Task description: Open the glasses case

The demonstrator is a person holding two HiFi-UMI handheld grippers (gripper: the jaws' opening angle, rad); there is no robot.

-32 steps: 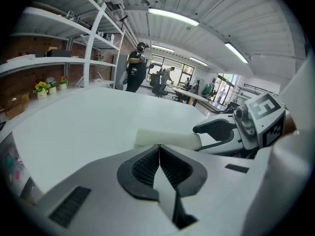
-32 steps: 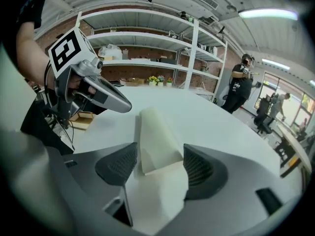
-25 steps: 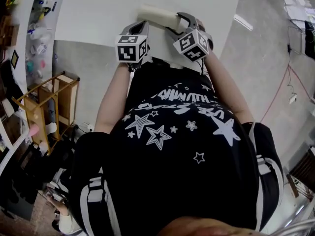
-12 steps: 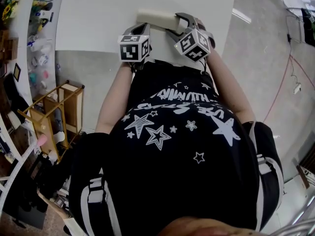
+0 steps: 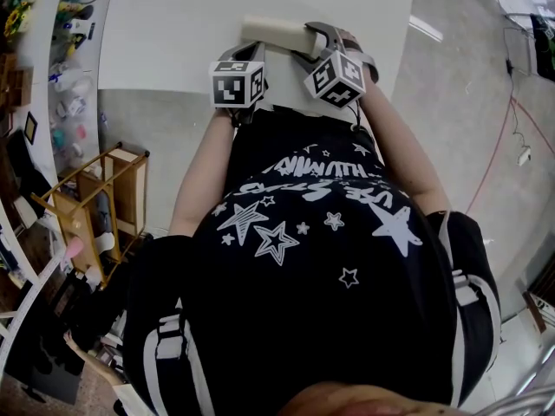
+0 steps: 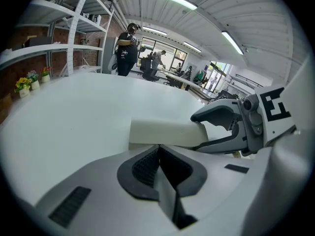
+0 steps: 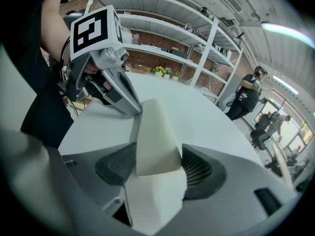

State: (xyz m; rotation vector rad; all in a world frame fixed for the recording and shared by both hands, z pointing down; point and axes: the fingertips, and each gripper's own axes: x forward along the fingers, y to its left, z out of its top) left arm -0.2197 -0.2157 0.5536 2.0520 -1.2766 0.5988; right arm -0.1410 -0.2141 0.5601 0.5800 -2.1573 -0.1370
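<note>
The white table (image 5: 173, 24) holds the cream glasses case (image 5: 273, 33) near its front edge. My right gripper (image 7: 157, 165) clamps one end of the case between its pads. My left gripper (image 6: 158, 147) has its jaws pressed together, tips at the case's long side. I judge the case braced but unopened. Next, a tip must find the seam. Shelving (image 7: 162, 48) stands well apart; only my own close-set grippers crowd the work.

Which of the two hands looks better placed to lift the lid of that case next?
Left. The right gripper is clamped on one end of the case, steadying it. The left gripper, fingers shut and empty, points at its long side, likely free to pry.
</note>
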